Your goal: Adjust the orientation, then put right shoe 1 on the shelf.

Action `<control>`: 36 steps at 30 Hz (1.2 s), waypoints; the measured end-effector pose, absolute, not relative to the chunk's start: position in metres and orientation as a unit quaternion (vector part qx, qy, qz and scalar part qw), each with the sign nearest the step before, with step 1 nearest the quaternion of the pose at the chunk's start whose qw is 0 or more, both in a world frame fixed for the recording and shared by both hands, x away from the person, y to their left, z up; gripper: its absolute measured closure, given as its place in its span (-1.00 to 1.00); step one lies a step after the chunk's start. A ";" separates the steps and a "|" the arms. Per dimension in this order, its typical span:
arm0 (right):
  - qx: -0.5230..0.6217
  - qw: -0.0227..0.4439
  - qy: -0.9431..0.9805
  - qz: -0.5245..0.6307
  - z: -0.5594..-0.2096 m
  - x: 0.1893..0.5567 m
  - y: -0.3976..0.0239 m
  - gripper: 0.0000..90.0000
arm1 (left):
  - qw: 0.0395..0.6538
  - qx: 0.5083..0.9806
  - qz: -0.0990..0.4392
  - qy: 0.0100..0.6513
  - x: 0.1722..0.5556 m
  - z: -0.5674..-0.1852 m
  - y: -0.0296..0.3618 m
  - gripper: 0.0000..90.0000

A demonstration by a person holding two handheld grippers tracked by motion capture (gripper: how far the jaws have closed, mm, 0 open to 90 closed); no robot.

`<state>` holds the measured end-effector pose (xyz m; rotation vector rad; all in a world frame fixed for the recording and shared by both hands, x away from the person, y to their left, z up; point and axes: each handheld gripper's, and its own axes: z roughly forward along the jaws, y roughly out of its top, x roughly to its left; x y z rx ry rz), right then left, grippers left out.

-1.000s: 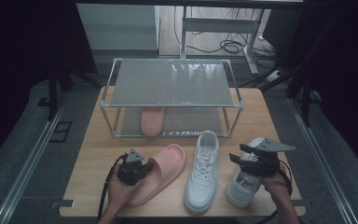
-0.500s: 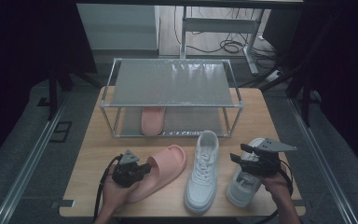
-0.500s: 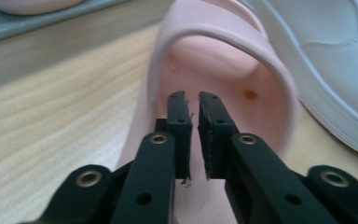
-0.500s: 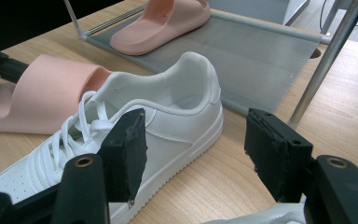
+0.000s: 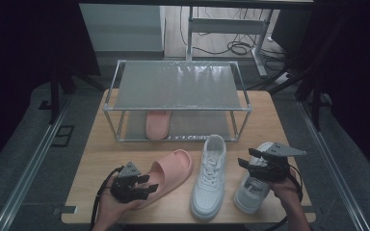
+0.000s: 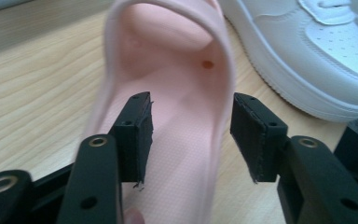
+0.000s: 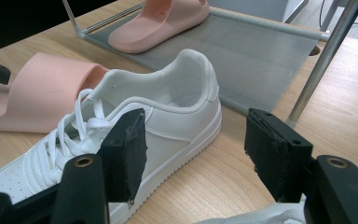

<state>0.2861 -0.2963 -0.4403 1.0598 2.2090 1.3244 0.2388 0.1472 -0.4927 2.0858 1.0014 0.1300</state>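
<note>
1. Right now I am working the left claw, whose jaws have just been opening; they are standing wide around the heel of the pink slipper without pressing it.
2. Lying on the tabletop, the slipper is just beside the white sneaker.
3. My right claw is hanging wide and empty over a second sneaker.
4. Next, I judge, I am backing off the slipper; its twin is sitting on the rack's lower shelf.

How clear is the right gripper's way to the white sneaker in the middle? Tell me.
Probably clear. The right gripper is open, over the other white sneaker. In the right gripper view the middle white sneaker lies just ahead of its jaws, with bare table between and nothing across the way.
</note>
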 end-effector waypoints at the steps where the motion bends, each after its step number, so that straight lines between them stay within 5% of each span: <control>1: 0.374 0.177 0.781 0.468 -0.440 0.286 -0.296 -0.13 | 0.400 0.826 0.050 0.394 0.238 -0.493 0.146 0.06; 22: 0.373 0.175 0.784 0.464 -0.443 0.288 -0.294 -0.13 | 0.396 0.833 0.038 0.384 0.245 -0.504 0.121 0.00; 36: 0.373 0.177 0.783 0.465 -0.442 0.287 -0.294 -0.13 | 0.388 0.841 0.045 0.376 0.259 -0.512 0.094 0.25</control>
